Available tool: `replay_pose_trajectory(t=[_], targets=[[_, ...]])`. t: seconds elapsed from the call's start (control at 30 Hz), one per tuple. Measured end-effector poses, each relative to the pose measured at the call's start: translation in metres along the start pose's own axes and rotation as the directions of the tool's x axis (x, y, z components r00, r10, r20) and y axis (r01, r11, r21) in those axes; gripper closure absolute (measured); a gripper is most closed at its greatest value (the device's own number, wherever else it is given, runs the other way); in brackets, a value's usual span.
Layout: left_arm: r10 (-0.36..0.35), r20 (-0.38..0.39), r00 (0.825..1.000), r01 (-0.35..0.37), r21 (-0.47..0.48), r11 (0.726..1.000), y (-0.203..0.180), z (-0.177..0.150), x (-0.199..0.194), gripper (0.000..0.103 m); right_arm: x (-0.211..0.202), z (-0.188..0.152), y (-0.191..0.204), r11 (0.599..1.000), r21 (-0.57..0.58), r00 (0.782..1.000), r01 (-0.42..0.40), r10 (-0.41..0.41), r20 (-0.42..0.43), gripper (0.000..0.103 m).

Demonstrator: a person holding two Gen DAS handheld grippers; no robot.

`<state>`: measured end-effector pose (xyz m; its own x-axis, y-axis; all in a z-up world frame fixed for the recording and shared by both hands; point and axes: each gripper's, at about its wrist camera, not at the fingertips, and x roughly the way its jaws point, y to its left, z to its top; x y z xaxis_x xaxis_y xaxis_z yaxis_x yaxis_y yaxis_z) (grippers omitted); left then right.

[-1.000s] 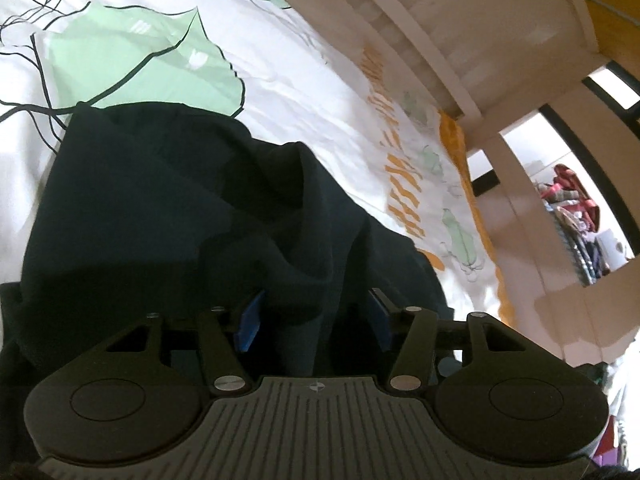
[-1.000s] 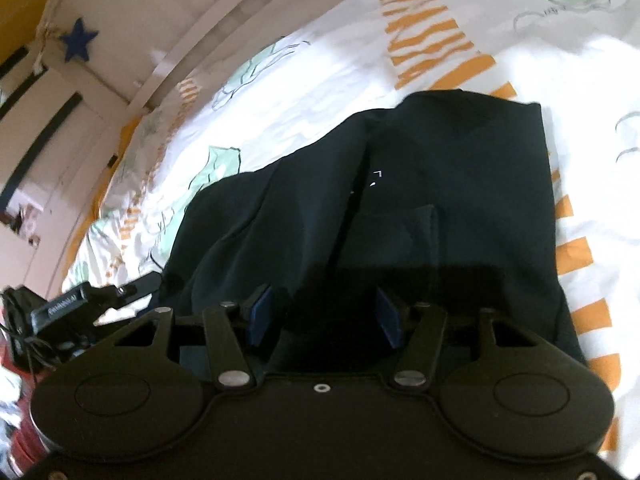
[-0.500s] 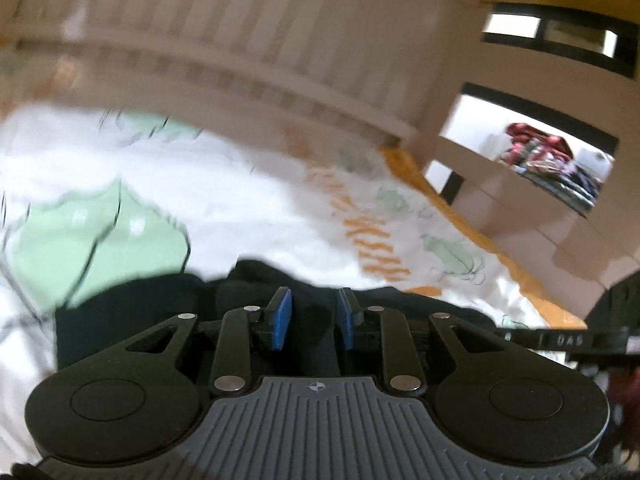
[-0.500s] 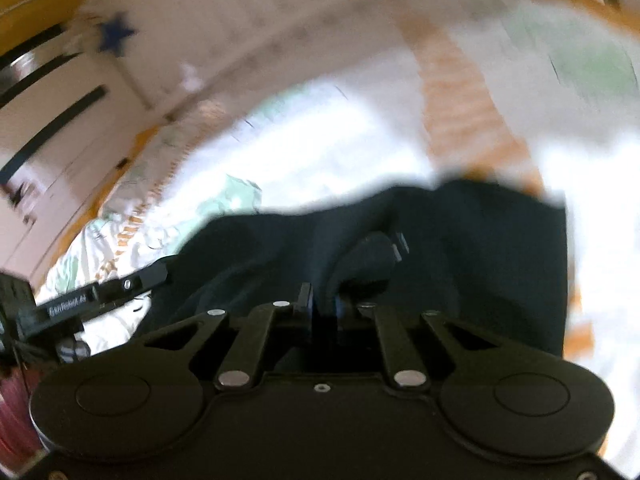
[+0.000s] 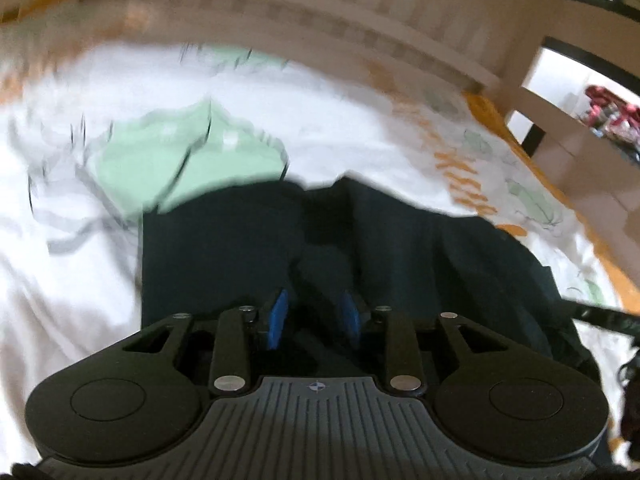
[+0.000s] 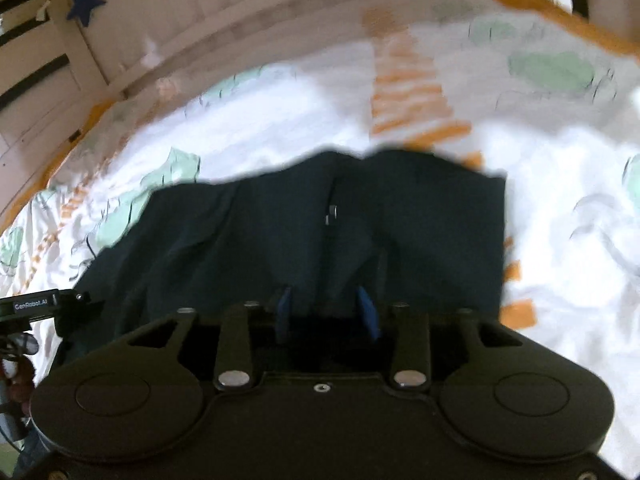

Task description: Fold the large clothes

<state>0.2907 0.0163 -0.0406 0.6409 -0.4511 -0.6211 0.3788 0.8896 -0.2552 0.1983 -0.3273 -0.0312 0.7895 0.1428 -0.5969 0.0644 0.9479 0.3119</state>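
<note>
The dark garment [image 5: 400,248] is showing as soft, matt cloth, falling in loose folds. Beneath it, the bedsheet [image 5: 80,280] is looking like thin, creased cotton, matt, printed in green and orange. The left gripper [image 5: 314,322] is showing a matt black plastic body with ribbed grey plastic nearest the camera, shiny metal pivot pins, and smooth blue pads [image 5: 277,320]. At the far side, the slatted bed rail [image 5: 360,20] is appearing as pale painted wood.

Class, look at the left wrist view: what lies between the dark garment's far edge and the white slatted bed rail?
Only patterned bedsheet lies between the dark garment and the rail.
</note>
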Motion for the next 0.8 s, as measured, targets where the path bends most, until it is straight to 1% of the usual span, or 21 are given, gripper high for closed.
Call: replay_pose_trajectory(t=[0.03, 0.07, 0.1, 0.17, 0.23, 0.33, 0.4, 0.47, 0.53, 0.57, 0.6, 0.63, 0.7, 0.8], targets=[[0.009, 0.020, 1.000, -0.009, 0.025, 1.000, -0.007, 0.002, -0.006, 0.071, -0.006, 0.001, 0.005, 1.000, -0.014, 0.999, -0.004, 0.005, 0.034, 0.047], [0.008, 0.037, 0.999, -0.010, 0.044, 0.999, -0.014, 0.004, -0.011, 0.068, -0.013, 0.001, 0.012, 0.999, -0.031, 0.997, -0.017, 0.019, 0.069, 0.044], [-0.002, 0.053, 0.999, -0.001, 0.061, 0.998, -0.021, 0.005, -0.016, 0.064, -0.015, 0.001, 0.018, 0.999, -0.043, 0.996, -0.029, 0.032, 0.088, 0.039], [-0.019, 0.075, 0.997, 0.012, 0.088, 0.996, -0.032, 0.003, -0.022, 0.061, -0.019, -0.001, 0.035, 0.995, -0.089, 0.992, -0.053, 0.063, 0.109, 0.038], [-0.010, 0.086, 0.996, 0.001, 0.110, 0.994, -0.044, 0.000, -0.021, 0.061, -0.017, -0.001, 0.051, 0.988, -0.141, 0.990, -0.070, 0.086, 0.113, 0.038], [0.006, 0.079, 0.997, -0.016, 0.125, 0.992, -0.048, -0.007, -0.015, 0.060, -0.007, -0.006, 0.075, 0.971, -0.225, 0.990, -0.082, 0.106, 0.095, 0.039], [0.026, 0.063, 0.998, -0.033, 0.120, 0.992, -0.045, -0.010, -0.008, 0.060, 0.005, -0.013, 0.082, 0.965, -0.249, 0.993, -0.077, 0.095, 0.063, 0.040], [0.049, 0.040, 0.998, -0.053, 0.092, 0.994, -0.035, -0.014, -0.003, 0.060, 0.023, -0.024, 0.083, 0.965, -0.260, 0.999, -0.042, 0.045, 0.008, 0.040], [0.066, 0.022, 0.998, -0.067, 0.061, 0.996, -0.026, -0.017, 0.001, 0.059, 0.043, -0.037, 0.080, 0.964, -0.265, 0.999, -0.014, 0.000, -0.053, 0.040], [0.077, 0.014, 0.997, -0.078, 0.050, 0.996, -0.022, -0.018, 0.002, 0.058, 0.047, -0.043, 0.079, 0.961, -0.275, 0.999, -0.009, -0.004, -0.047, 0.040], [0.087, 0.006, 0.996, -0.087, 0.038, 0.995, -0.019, -0.018, 0.003, 0.055, 0.047, -0.046, 0.080, 0.956, -0.292, 1.000, 0.000, -0.007, -0.023, 0.040], [0.091, 0.001, 0.996, -0.091, 0.029, 0.995, -0.017, -0.018, 0.003, 0.053, 0.048, -0.048, 0.082, 0.951, -0.309, 1.000, 0.010, -0.016, -0.017, 0.040], [0.091, -0.001, 0.996, -0.091, 0.015, 0.996, -0.016, -0.018, 0.001, 0.036, 0.046, -0.046, 0.083, 0.950, -0.311, 0.999, 0.015, -0.023, -0.023, 0.040], [0.090, 0.020, 0.996, -0.090, 0.035, 0.995, -0.021, -0.018, -0.010, 0.030, 0.039, -0.044, 0.081, 0.958, -0.288, 0.999, 0.007, -0.016, -0.028, 0.039]])
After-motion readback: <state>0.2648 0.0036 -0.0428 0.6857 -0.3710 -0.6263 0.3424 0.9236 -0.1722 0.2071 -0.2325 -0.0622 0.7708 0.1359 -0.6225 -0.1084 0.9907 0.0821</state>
